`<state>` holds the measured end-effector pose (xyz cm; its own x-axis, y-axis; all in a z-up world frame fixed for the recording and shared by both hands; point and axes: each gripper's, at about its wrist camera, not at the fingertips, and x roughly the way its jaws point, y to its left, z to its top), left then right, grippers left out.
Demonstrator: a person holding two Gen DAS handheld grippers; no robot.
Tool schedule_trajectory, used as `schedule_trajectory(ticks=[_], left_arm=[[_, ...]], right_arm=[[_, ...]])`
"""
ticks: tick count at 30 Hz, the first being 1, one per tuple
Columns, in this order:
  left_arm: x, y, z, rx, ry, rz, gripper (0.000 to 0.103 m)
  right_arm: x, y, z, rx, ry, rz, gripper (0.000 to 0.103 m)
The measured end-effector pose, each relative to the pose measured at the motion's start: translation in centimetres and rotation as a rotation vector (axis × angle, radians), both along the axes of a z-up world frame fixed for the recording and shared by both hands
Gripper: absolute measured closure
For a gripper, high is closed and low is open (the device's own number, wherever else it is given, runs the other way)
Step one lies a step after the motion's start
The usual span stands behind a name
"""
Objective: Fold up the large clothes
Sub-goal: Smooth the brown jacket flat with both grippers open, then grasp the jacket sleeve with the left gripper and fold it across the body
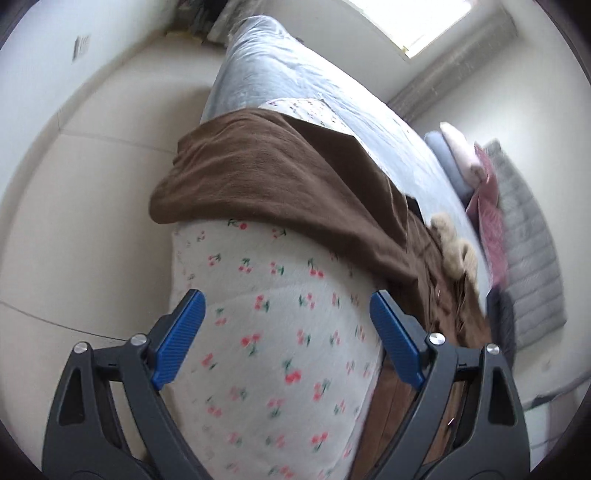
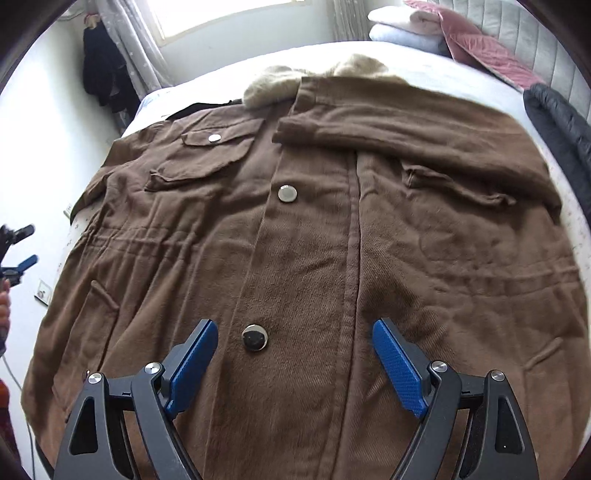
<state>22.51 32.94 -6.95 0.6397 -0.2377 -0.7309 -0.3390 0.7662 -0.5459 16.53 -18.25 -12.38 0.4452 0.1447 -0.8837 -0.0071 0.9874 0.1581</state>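
The right gripper (image 2: 293, 363), black-framed with blue ribbed pads, stands with its jaws spread wide and nothing between them, poised over the lower front of a large brown woven coat (image 2: 314, 236). The left gripper (image 1: 288, 334), of the same make, is equally wide apart and empty, pointing down at a white cherry-printed sheet (image 1: 273, 332) at the bed's corner; it also shows small at the left edge of the right wrist view.

The coat lies front-up, spread flat across the bed, buttoned placket running up the middle with round metal snaps (image 2: 287, 193), flap pockets on either chest and a beige fleecy collar (image 2: 273, 86) at the far end. One sleeve (image 2: 406, 129) is folded across the chest; the other sleeve (image 1: 258, 173) hangs over the bed's edge above the pale tiled floor (image 1: 74, 221).

Beyond the collar, bare light-blue bedding (image 2: 424, 62) reaches stacked folded pillows (image 2: 402, 26) and a grey padded headboard (image 2: 524, 26). A dark quilted garment (image 2: 561, 122) lies just beside the coat's right shoulder.
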Motion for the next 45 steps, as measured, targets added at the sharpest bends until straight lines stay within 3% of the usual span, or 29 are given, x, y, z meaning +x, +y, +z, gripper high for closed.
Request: schedule_trajectory(ticks=[4,7,12,15,16,17,19,22,26,31,34,39,45], left_arm=[[2.6,1.7,-3.2,-0.166,0.002,0.126,0.014],[3.9,2.7,-4.7,-0.192,-0.002,0.219,0.018],[5.8,4.6,-7.9,-0.312,0.010,0.360,0.028],[6.1,5.9,-9.3,-0.392,-0.006,0.462,0.046],[6.1,6.2,-9.3,-0.404,-0.014,0.487,0.059],[6.2,6.3,-9.0,-0.387,-0.014,0.503,0.077],[6.5,6.3,-7.5,-0.324,-0.029,0.501,0.090],[6.5,5.3,-3.7,-0.187,-0.091,0.479,0.092],[6.9,1.2,3.8,0.068,-0.231,0.366,0.093],[7.8,-6.8,11.3,0.263,-0.391,0.140,0.094],[8.9,-13.2,13.8,0.361,-0.446,-0.038,0.094],[11.3,-23.4,13.6,0.419,-0.439,-0.333,0.094],[12.2,-32.4,7.4,0.441,-0.283,-0.664,0.093]], right_arm=[[-0.1,0.0,-0.3,-0.007,-0.012,0.023,0.016],[-0.2,0.1,-0.4,-0.014,-0.017,0.036,0.016],[-0.1,0.2,-0.6,-0.028,-0.027,0.051,0.015],[-0.2,0.2,-0.7,-0.036,-0.031,0.058,0.014],[-0.2,0.3,-0.7,-0.039,-0.032,0.062,0.013],[-0.2,0.3,-0.8,-0.044,-0.034,0.067,0.013],[-0.2,0.4,-0.8,-0.050,-0.035,0.074,0.012],[-0.2,0.3,-0.8,-0.048,-0.036,0.076,0.012],[-0.2,0.4,-0.8,-0.052,-0.038,0.074,0.011],[-0.3,0.3,-0.6,-0.036,-0.035,0.063,0.011],[-0.3,-0.2,-0.2,0.002,-0.035,0.041,0.011],[-0.6,-1.3,0.7,0.047,-0.050,0.002,0.011],[-0.9,-3.2,1.6,0.069,-0.071,-0.064,0.011]])
